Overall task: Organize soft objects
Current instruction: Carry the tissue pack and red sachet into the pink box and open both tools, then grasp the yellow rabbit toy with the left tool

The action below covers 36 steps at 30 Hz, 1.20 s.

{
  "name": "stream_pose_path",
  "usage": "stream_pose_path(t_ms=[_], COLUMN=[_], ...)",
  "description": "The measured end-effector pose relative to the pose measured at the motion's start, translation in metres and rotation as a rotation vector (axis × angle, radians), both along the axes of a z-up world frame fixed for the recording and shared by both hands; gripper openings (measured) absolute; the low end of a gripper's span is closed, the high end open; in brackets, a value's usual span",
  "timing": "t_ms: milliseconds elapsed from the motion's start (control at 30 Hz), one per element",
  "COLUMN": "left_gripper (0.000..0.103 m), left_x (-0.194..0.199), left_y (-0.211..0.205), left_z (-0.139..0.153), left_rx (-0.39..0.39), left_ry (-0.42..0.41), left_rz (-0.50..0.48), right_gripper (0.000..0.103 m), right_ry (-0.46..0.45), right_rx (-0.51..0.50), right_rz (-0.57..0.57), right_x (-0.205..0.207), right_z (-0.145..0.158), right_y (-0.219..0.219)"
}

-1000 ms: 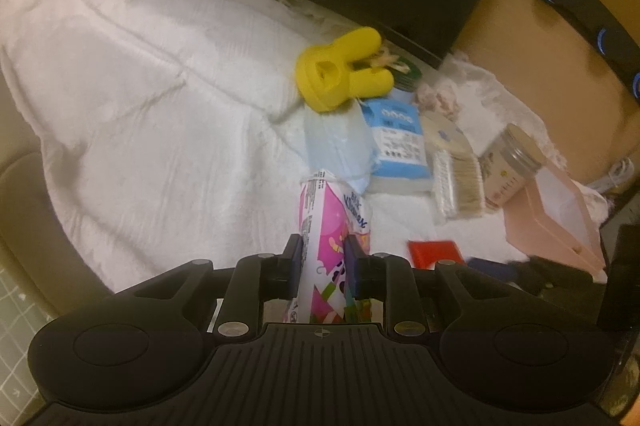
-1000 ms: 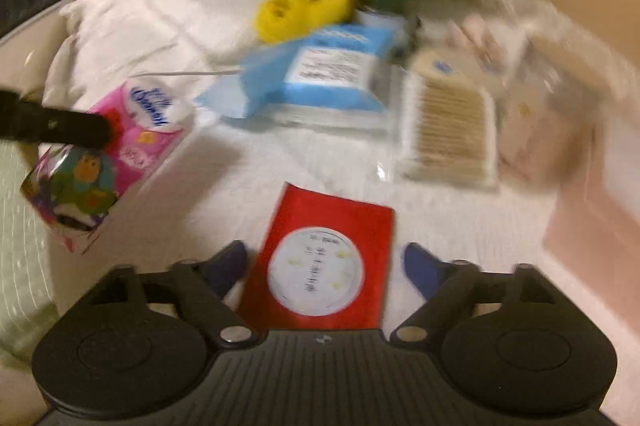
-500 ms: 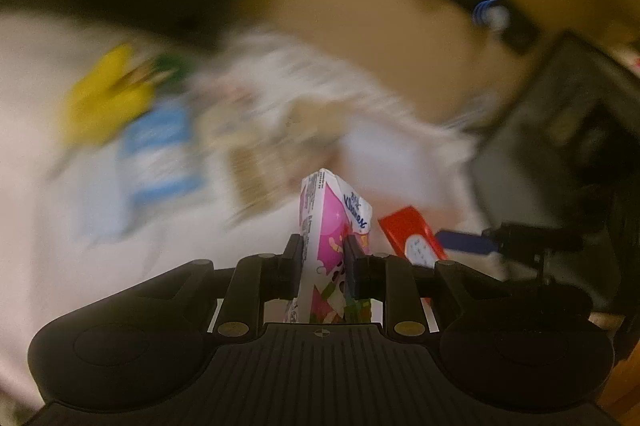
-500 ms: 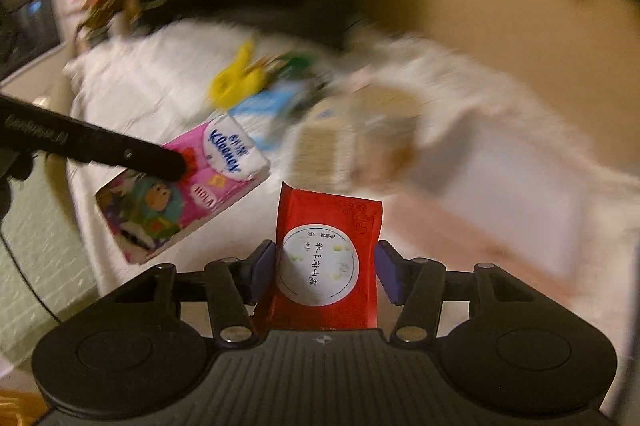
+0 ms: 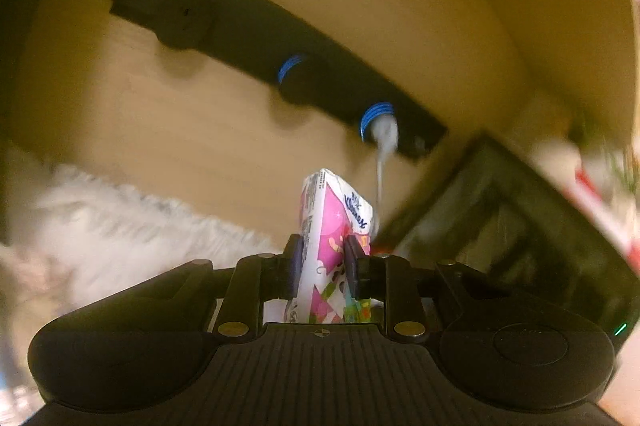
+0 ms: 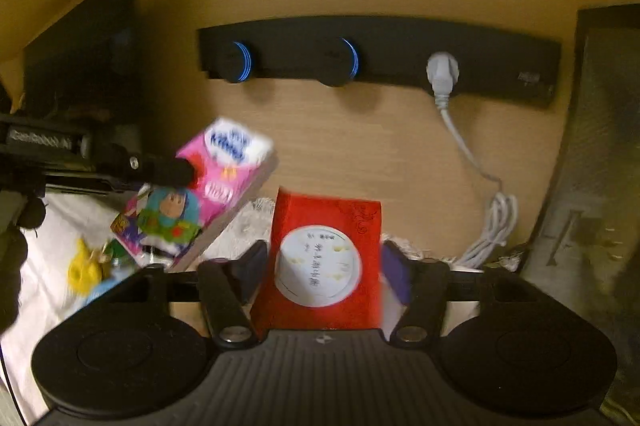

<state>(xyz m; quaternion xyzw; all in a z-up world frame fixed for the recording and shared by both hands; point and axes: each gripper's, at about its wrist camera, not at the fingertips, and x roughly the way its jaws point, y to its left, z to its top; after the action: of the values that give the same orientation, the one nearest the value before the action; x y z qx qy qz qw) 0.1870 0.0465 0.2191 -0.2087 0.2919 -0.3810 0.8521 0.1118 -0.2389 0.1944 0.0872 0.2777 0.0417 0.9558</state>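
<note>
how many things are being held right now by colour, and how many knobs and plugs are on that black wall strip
pink tissue pack: 1, gripped by the left gripper
red packet: 1, between the opening jaws of the right gripper
blue-ringed knobs: 2
white plug: 1, in the black wall strip
total: 5

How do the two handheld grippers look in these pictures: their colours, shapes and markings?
Both have a black ribbed body with a small crosshair mark, two round domes at the sides and brass-coloured pivot pins. The left gripper has dark pads on black fingers; the right gripper has blue-purple pads. From the right wrist view, the left one's side bears blurred pale lettering.
</note>
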Motion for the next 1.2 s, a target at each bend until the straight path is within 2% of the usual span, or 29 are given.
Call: stream_pose_path(t_ms=[67,100,133,167,233,300,367,433,500,600,700,833,933,1067,1200], left_gripper=[0.032,0.033,0.033,0.033,0.033,0.033,0.033,0.033,0.033,0.033,0.033,0.033,0.033,0.033,0.033], left_x=[0.024,0.036,0.045,0.049,0.048,0.045,0.040,0.034,0.023,0.004,-0.014,-0.046,-0.059,-0.059,-0.050], left_y=[-0.006,-0.013,-0.024,-0.039,-0.058,-0.053,-0.031,-0.001,0.036,0.106,0.180,0.256,0.286,0.291,0.277], left_z=[-0.016,-0.030,-0.044,-0.058,-0.082,-0.096,-0.099,-0.093,-0.087,-0.079,-0.082,-0.098,-0.112,-0.135,-0.142], left_rx=[-0.070,-0.069,-0.012,0.105,0.266,0.251,0.177,0.159,0.180,0.225,0.265,0.306,0.295,0.268,0.276], left_ry=[0.078,0.125,0.155,0.157,0.103,0.109,0.135,0.089,0.030,-0.027,-0.003,0.048,0.103,0.193,0.174], left_rz=[0.020,0.021,0.014,0.011,-0.001,-0.001,0.017,0.059,0.133,0.304,0.460,0.544,0.566,0.531,0.491], right_gripper=[0.070,0.070,0.071,0.071,0.071,0.071,0.071,0.071,0.071,0.076,0.077,0.077,0.077,0.077,0.077], right_ry=[0.049,0.064,0.074,0.086,0.114,0.140,0.150,0.142,0.124,0.088,0.076,0.085,0.090,0.093,0.089], right_rx=[0.054,0.091,0.109,0.107,0.046,-0.029,-0.082,-0.115,-0.125,-0.126,-0.131,-0.126,-0.142,-0.199,-0.245], right_rz=[-0.058,-0.068,-0.067,-0.068,-0.079,-0.075,-0.065,-0.044,-0.015,0.049,0.125,0.239,0.315,0.390,0.408], right_x=[0.006,0.000,-0.006,-0.011,-0.017,-0.021,-0.022,-0.021,-0.020,-0.018,-0.013,-0.003,-0.001,-0.004,-0.014], right_z=[-0.012,-0.022,-0.030,-0.038,-0.054,-0.067,-0.074,-0.076,-0.075,-0.075,-0.075,-0.079,-0.081,-0.087,-0.091], right_y=[-0.011,-0.019,-0.021,-0.021,-0.016,-0.005,0.006,0.021,0.034,0.064,0.098,0.152,0.189,0.226,0.240])
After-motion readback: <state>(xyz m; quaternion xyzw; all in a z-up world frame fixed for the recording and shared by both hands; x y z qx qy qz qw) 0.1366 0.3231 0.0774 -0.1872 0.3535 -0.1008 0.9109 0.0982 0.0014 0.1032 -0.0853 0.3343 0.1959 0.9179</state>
